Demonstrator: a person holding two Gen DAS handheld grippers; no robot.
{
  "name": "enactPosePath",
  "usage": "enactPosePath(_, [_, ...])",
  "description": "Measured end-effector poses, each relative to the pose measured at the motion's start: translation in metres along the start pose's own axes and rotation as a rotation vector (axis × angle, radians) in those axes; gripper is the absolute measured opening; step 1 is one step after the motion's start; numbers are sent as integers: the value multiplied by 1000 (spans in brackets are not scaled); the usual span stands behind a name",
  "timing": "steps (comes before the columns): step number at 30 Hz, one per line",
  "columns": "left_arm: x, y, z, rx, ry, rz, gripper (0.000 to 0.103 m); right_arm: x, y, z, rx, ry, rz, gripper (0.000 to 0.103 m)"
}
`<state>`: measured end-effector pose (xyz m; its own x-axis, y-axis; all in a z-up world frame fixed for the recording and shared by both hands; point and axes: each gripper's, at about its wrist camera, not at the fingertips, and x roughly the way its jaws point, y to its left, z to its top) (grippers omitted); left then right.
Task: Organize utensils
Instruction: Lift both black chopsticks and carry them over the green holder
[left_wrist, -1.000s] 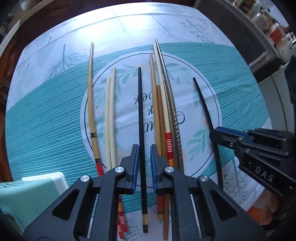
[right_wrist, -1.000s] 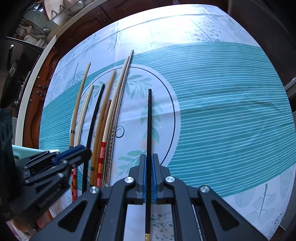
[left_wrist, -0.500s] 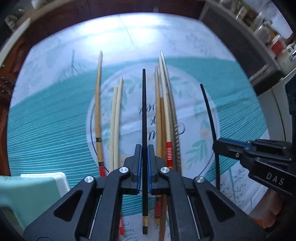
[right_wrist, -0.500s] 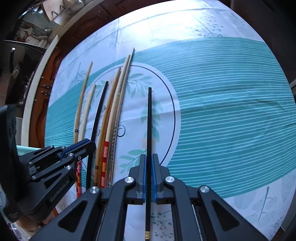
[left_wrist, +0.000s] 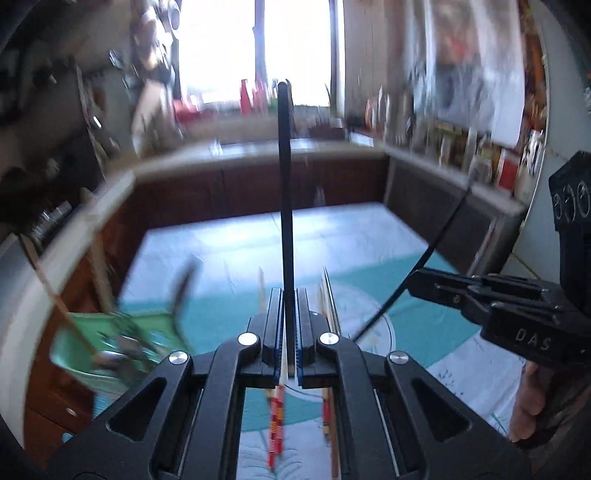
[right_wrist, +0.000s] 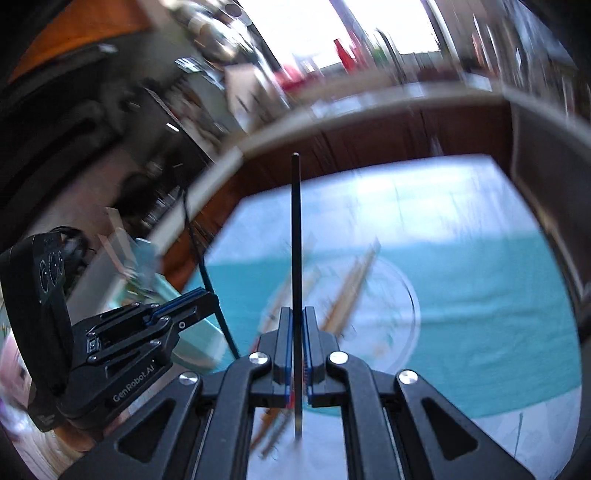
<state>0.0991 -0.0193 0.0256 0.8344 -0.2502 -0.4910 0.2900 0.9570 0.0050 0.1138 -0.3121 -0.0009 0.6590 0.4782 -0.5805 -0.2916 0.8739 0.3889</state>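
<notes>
A table (left_wrist: 236, 240) covered by a white and teal cloth (right_wrist: 480, 306) is seen below both cameras, with dark wooden cabinets (left_wrist: 258, 188) along its far side and a bright window (left_wrist: 221, 48) beyond; much of the scene is blurred. At the near left of the table a light green container (left_wrist: 92, 339) can be made out. On the cloth's round middle print, the remaining chopsticks (right_wrist: 351, 288) are left lying in a loose group, some with red banded ends. The left gripper (left_wrist: 290, 332) is clenched on a black chopstick (left_wrist: 284, 184), which is held clear of the table and points away toward the window. The right gripper (right_wrist: 297, 350) is likewise clamped on a second black chopstick (right_wrist: 296, 240), raised above the cloth. A hand (left_wrist: 532, 398) is seen behind the right gripper.
</notes>
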Motion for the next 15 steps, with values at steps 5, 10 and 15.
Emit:
enactPosePath(5, [-65,19,15,5,-124,38,3,-28,47,3,-133,-166,18,4])
enactPosePath(10, [-119,53,34,5,-200,90,3,-38,88,14,-210,-236,78,3])
enactPosePath(15, [-167,102,46,-3,-241,163,3,-41,132,27,-283,-261,147,0])
